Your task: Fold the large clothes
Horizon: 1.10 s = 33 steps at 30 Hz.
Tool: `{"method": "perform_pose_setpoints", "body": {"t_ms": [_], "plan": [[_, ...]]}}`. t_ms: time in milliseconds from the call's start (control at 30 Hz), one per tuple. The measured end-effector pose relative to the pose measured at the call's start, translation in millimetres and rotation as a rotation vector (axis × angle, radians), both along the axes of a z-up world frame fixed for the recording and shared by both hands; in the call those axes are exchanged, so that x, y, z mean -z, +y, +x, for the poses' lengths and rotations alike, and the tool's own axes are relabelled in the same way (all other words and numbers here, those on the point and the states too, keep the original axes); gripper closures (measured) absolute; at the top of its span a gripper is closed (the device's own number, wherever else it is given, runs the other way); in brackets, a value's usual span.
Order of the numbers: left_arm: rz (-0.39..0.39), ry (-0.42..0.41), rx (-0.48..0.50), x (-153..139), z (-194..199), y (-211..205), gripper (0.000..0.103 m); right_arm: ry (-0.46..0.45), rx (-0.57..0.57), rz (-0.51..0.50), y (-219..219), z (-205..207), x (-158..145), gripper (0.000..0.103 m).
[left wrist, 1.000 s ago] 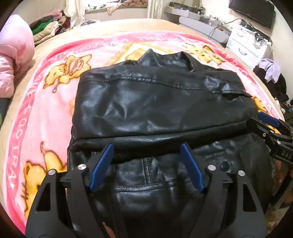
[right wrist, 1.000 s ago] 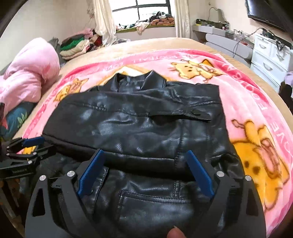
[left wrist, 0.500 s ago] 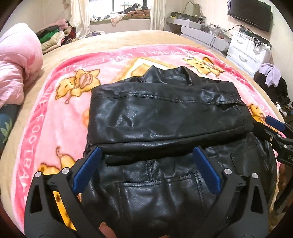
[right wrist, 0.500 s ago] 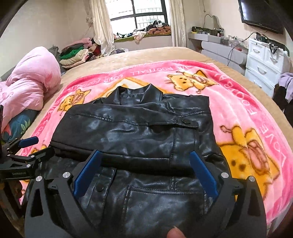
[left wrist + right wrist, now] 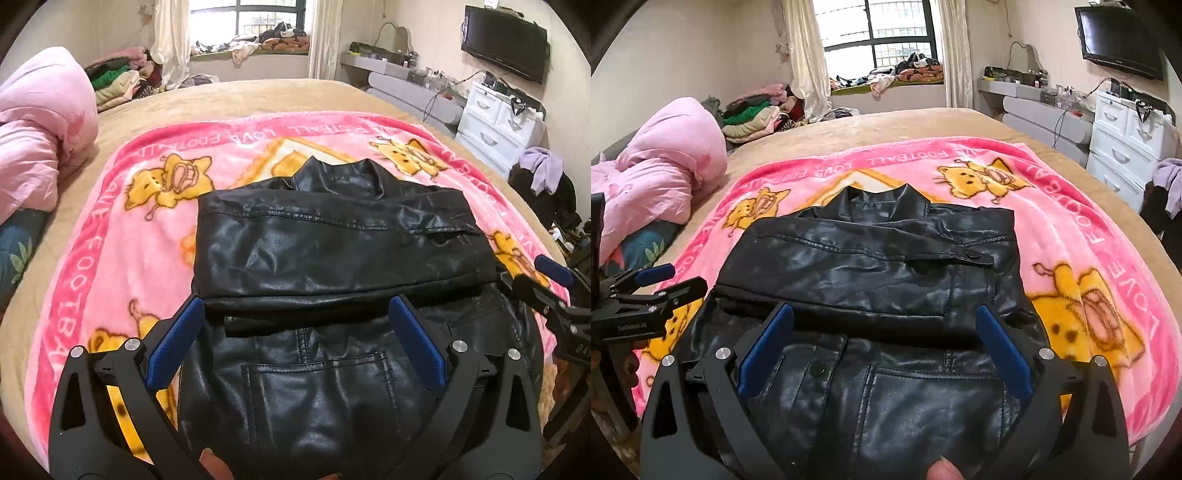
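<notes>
Jacket (image 5: 343, 251) lies mid-frame on the pink blanket (image 5: 110, 236), sleeves folded across, bottom fold probably left; left gripper (image 5: 295, 347) just opened, right gripper (image 5: 886, 347) open, both empty.

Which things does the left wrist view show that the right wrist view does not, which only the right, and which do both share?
Left only: the right gripper at the frame's right edge. Right only: the left gripper at the left edge, and a snap tab on the folded sleeve. Shared: the black leather jacket on the pink blanket, the television, the white drawers, the pink duvet, and each camera's own open fingers.
</notes>
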<state>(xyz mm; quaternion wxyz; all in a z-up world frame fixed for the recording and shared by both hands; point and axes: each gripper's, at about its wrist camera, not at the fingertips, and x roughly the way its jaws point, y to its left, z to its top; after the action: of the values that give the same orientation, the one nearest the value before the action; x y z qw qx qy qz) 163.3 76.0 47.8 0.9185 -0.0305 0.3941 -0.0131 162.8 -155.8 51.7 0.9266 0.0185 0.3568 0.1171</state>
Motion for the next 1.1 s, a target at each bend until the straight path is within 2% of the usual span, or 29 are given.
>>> {"method": "perform_pose_setpoints", "body": {"t_ms": [233, 667, 1100], "plan": [[0.046, -0.046, -0.04, -7.4, -20.8, -7.2, 0.009, -0.007, -0.036, 0.015, -2.9, -19.9, -7.6, 0.005], [-0.036, -0.046, -0.062, -4.7, -56.9, -15.9, 0.009, -0.022, -0.06, 0.023, -17.3, -52.2, -15.4, 0.005], [-0.027, -0.006, -0.074, 10.8, -83.2, -20.2, 0.009, -0.012, -0.061, -0.003, -35.3, -73.2, -7.6, 0.005]]}}
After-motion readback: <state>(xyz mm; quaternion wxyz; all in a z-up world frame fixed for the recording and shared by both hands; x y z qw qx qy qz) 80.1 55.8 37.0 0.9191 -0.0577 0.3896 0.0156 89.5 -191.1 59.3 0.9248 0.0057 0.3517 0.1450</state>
